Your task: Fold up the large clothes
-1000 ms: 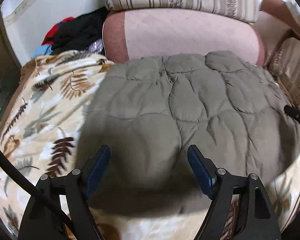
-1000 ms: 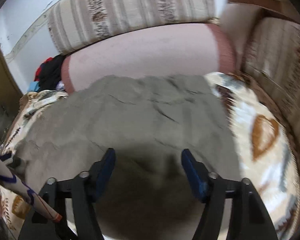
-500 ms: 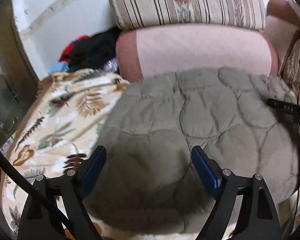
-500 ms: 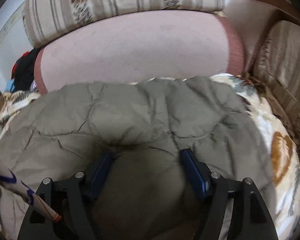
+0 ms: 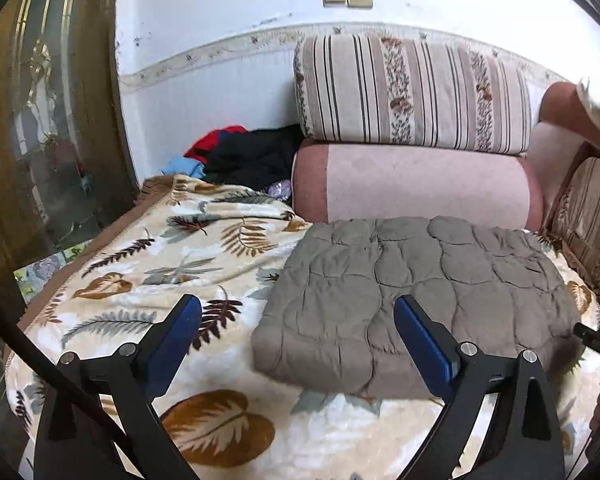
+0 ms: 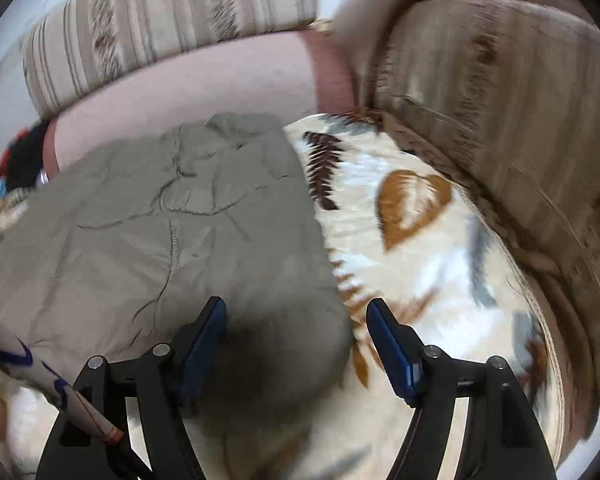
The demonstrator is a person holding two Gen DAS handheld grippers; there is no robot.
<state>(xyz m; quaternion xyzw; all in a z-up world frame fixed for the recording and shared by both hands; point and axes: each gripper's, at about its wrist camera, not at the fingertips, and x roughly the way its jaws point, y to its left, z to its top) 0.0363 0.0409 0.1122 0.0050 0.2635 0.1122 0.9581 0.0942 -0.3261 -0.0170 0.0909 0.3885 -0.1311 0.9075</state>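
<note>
1. Where the left wrist view begins, at its far left, a dark wooden door [image 5: 40,128] with glass panes is seen, and beside it a white wall [image 5: 220,12] with a patterned border strip.
2. A heap of red, black and blue clothes [image 5: 244,152] is piled in the corner against that wall.
3. A cream blanket [image 5: 148,256] printed with brown and grey leaves is spread over the sofa seat.
4. The left hand-held gripper [image 5: 298,332] is held above the blanket, its jaws having just been opening; they are spread wide, with nothing pressed between the blue pads.
5. The folded grey quilted garment [image 5: 420,296] is laid flat on the blanket, right of centre, just in front of a pink bolster [image 5: 420,188] topped by a striped cushion [image 5: 412,92].
6. The right hand-held gripper [image 6: 296,332] is poised over the garment's near right corner, jaws just opened further and apart, gripping nothing.
7. A striped sofa arm [image 6: 500,112] is seen at the far right.
</note>
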